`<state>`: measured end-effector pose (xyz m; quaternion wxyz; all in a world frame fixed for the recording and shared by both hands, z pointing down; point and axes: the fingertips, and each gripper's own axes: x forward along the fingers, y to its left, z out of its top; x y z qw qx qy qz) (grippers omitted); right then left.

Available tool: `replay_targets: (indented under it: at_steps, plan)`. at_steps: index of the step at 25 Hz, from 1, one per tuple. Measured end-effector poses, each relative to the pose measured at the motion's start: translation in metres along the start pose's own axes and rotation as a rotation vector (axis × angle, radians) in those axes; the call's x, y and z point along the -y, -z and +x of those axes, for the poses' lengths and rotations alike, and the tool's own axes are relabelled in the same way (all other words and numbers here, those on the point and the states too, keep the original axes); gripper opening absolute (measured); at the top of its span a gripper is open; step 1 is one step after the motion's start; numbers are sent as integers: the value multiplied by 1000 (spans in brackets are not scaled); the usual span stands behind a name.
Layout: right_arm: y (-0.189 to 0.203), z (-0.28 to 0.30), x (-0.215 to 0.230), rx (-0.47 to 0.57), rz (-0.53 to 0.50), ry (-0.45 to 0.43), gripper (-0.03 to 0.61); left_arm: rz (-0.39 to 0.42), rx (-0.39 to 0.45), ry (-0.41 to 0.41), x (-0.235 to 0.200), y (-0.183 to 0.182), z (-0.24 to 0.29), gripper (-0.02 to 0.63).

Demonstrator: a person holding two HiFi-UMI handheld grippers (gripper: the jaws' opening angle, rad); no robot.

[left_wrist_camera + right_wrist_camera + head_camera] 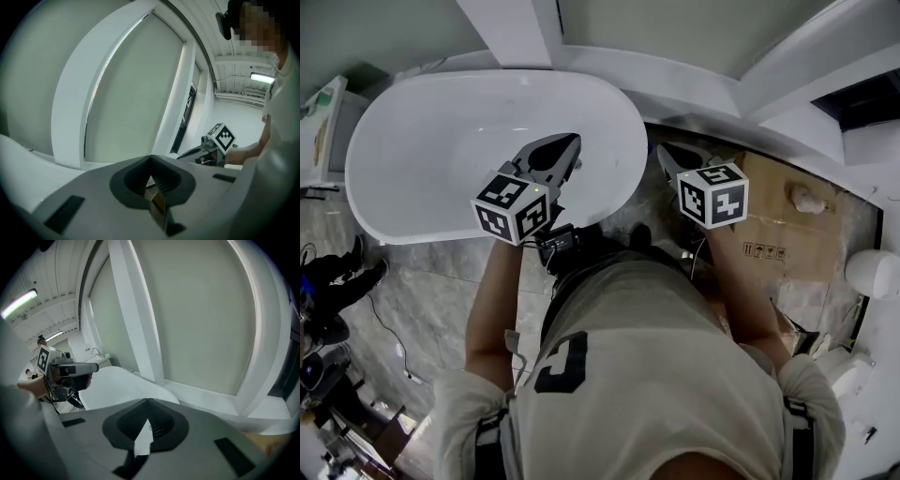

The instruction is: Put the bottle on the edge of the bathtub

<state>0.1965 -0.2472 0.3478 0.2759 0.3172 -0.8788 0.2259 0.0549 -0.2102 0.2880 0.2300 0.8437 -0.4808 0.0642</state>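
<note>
The person is standing over the white bathtub [422,159], which is filling the upper left of the head view, and is holding both tools out in front. The left gripper [569,141] is hovering just over the tub's near rim, its jaws pressed together with nothing between them. The right gripper [666,153] is hanging just right of the tub, and its jaws are likewise closed and empty.

Neither one is carrying the bottle. A small pale object [806,199] is lying on the brown cardboard [769,220] at centre right. It may be the bottle, though it is too small to be sure, and it is well apart from both grippers.

The trouble I am expecting is this: with the jaws shut, a reach toward it would be nudging it along the cardboard rather than gripping it. The rim is looking narrow and rounded, so a careless set-down could be sending the bottle sliding into the basin.
</note>
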Motion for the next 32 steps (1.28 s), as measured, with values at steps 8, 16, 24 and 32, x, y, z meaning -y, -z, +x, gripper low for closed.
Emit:
replay_targets:
  at_steps: [8, 16, 24, 32]
  plan:
    - [8, -37, 43, 55, 23, -21, 28, 13, 27, -16, 48, -10, 30, 57]
    - [18, -59, 59, 90, 35, -63, 28, 35, 35, -57, 73, -10, 43, 57]
    - [10, -68, 61, 127, 89, -125, 28, 52, 54, -72, 85, -14, 50, 57]
    - [10, -62, 54, 127, 107, -150, 28, 77, 37, -87, 80, -7, 41, 57]
